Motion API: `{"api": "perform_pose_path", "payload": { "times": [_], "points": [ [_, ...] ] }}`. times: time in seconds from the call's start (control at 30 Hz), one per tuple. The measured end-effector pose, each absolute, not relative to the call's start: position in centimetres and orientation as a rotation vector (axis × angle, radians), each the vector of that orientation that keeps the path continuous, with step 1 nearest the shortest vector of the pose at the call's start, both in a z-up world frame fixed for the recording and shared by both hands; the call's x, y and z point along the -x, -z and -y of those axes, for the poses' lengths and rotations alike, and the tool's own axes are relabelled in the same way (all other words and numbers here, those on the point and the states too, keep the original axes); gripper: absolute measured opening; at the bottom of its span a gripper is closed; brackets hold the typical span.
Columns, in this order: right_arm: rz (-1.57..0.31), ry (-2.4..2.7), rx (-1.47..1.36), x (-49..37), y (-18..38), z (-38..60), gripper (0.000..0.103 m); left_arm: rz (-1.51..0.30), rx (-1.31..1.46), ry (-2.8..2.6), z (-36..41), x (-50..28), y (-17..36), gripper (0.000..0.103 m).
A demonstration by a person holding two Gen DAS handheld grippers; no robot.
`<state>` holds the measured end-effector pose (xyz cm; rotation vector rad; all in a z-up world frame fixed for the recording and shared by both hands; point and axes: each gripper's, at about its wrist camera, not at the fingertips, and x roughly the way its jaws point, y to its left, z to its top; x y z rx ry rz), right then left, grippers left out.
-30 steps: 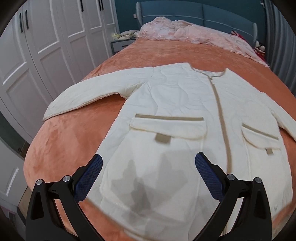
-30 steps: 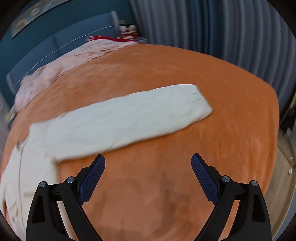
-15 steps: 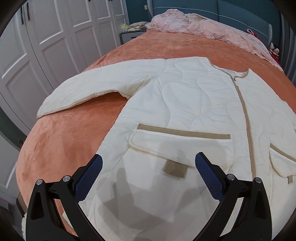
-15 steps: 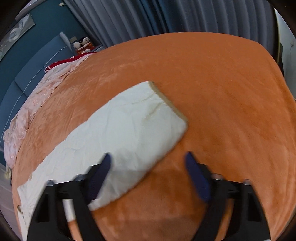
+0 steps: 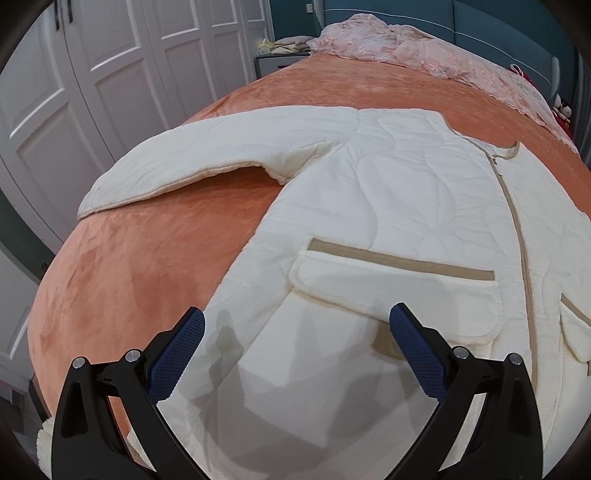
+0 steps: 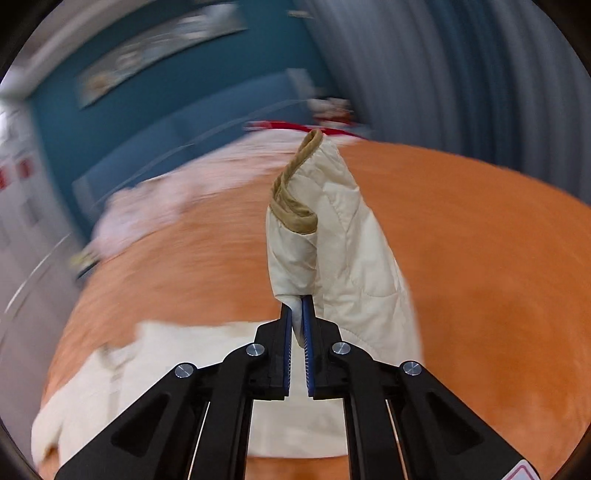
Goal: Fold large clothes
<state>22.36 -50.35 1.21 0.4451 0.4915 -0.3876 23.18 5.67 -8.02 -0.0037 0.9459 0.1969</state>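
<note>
A cream quilted jacket with tan zipper trim and flap pockets lies face up on the orange bed. Its left sleeve stretches out toward the wardrobe side. My left gripper is open and empty, hovering over the jacket's lower left hem. My right gripper is shut on the right sleeve near its tan cuff and holds it lifted above the bed. The jacket's body shows blurred below in the right wrist view.
White wardrobe doors stand left of the bed. A pink crumpled blanket lies by the blue headboard. A nightstand sits at the bed's far left corner. Grey curtains hang on the right side.
My right gripper closed on the right sleeve's end and lifted it off the bed. My left gripper moved lower and left over the jacket's hem, staying open.
</note>
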Motion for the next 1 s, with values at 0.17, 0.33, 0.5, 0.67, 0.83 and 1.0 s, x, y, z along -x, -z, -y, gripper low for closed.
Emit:
{"api": "perform_pose_path", "payload": {
  "times": [0.17,0.33,0.5,0.67,0.83,1.0],
  "points": [
    [-0.498,0.123,-0.376,-27.2,-3.9,39.2,0.006,-0.945,0.026,-0.198,-6.9,-22.6,7.9,0.098],
    [-0.551,-0.090,-0.331,-31.2,-3.7,28.7,0.006,-0.938,0.039,-0.215,-8.8,-22.1,7.7,0.098],
    [-0.646,-0.235,-0.268,-32.5,-1.5,19.2,0.006,-0.951,0.078,-0.240,-11.4,-21.4,8.3,0.098],
    [-0.743,-0.328,-0.216,-33.8,2.4,12.3,0.006,-0.963,0.123,-0.251,-13.5,-20.9,9.0,0.098],
    [-0.825,-0.393,-0.136,-33.4,5.8,7.9,0.005,-0.963,0.193,-0.216,-14.5,-20.9,9.1,0.098],
    [-0.861,-0.420,-0.038,-31.7,6.8,6.9,0.023,-0.940,0.341,-0.111,-15.1,-21.6,8.0,0.098]
  ]
}}
